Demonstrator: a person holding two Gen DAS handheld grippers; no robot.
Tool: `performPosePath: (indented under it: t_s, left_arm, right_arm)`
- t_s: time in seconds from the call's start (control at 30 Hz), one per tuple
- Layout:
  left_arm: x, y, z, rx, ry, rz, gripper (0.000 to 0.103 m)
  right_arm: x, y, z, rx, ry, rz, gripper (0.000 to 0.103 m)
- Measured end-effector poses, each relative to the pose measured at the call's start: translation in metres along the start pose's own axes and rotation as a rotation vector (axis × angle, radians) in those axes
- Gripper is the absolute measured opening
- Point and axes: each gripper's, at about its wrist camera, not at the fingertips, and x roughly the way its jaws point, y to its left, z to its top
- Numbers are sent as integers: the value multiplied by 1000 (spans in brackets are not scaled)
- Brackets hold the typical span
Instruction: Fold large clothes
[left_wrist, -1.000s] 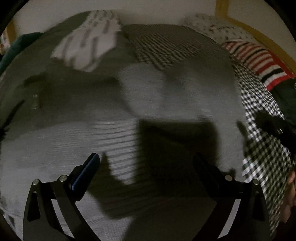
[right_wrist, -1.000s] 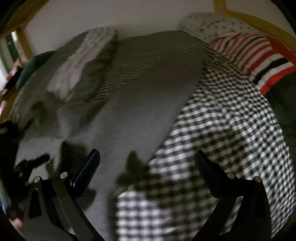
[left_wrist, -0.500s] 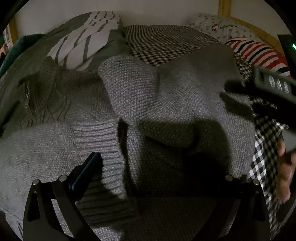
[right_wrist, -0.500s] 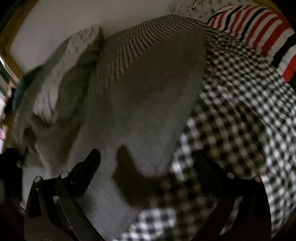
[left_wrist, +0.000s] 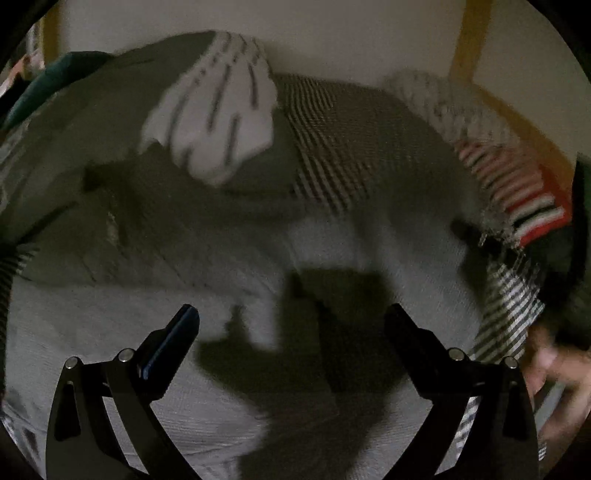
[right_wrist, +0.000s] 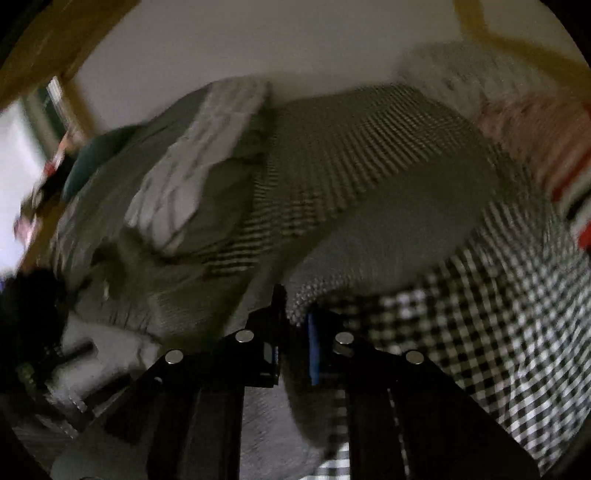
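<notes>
Right gripper (right_wrist: 293, 317) pinches grey sweater (right_wrist: 388, 236) edge (orientation blurred); left gripper (left_wrist: 288, 325) gapes.

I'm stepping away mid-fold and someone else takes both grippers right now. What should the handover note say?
Right gripper: shut on an edge of the grey knit sweater, near where it meets the black-and-white checked bedcover.
Left gripper: open, holding nothing, above the sweater's lower part.
Sweater: spread across the bed, bunched and creased, one fold lying over its middle. A white striped pillow sits behind it.
Done: right-side edge gripped.
Left: probably grip an edge with the left gripper, carry the fold across, then flatten. The frames are blurred, so check the grip first.
</notes>
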Motion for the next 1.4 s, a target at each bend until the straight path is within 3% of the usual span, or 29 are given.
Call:
performPosePath:
  t_s: [0.1, 0.2, 0.33, 0.43, 0.6, 0.73, 0.8, 0.87, 0.9, 0.93, 0.97, 1.0, 1.17, 1.27, 1.4]
  left_arm:
    - [-32, 11, 22, -10, -32, -34, 98]
    - [-70, 18, 42, 36, -77, -44, 98]
    - [-90, 6, 58, 184, -36, -51, 98]
    - [-73, -27, 60, 366, 86, -20, 98]
    - [-17, -124, 49, 704, 231, -5, 98]
    - [57, -182, 20, 981, 319, 193, 98]
    - [86, -195, 11, 1031, 364, 227, 98]
    - [109, -201, 4, 1040, 411, 235, 97]
    - [115, -201, 3, 1032, 417, 234, 86]
    - [117, -200, 4, 1002, 422, 207, 66]
    - [119, -197, 7, 951, 445, 173, 25]
    - [119, -190, 15, 873, 465, 149, 12]
    - [75, -158, 53, 709, 335, 64, 11]
    - [17, -118, 88, 564, 206, -4, 11]
    - [-49, -57, 104, 442, 74, -37, 11]
  right_arm:
    - [-11, 43, -11, -141, -31, -31, 11]
    - [-18, 99, -44, -346, -56, -78, 11]
    - [-20, 165, -106, -624, -49, -151, 11]
    - [-21, 188, -143, -705, -33, -172, 11]
    - [-20, 199, -171, -703, -20, -186, 12]
    - [-15, 201, -181, -688, -2, -195, 12]
    - [-14, 201, -182, -684, -3, -197, 12]
    - [-14, 200, -181, -677, -4, -192, 12]
    - [-14, 200, -181, -674, -5, -189, 12]
    - [-14, 198, -182, -669, -8, -188, 12]
    - [-15, 197, -182, -662, -12, -189, 12]
    - [-16, 197, -182, -656, -17, -188, 12]
    - [-18, 198, -183, -656, -31, -203, 12]
    - [-22, 202, -180, -660, -69, -236, 12]
    - [-32, 207, -170, -636, -117, -254, 12]
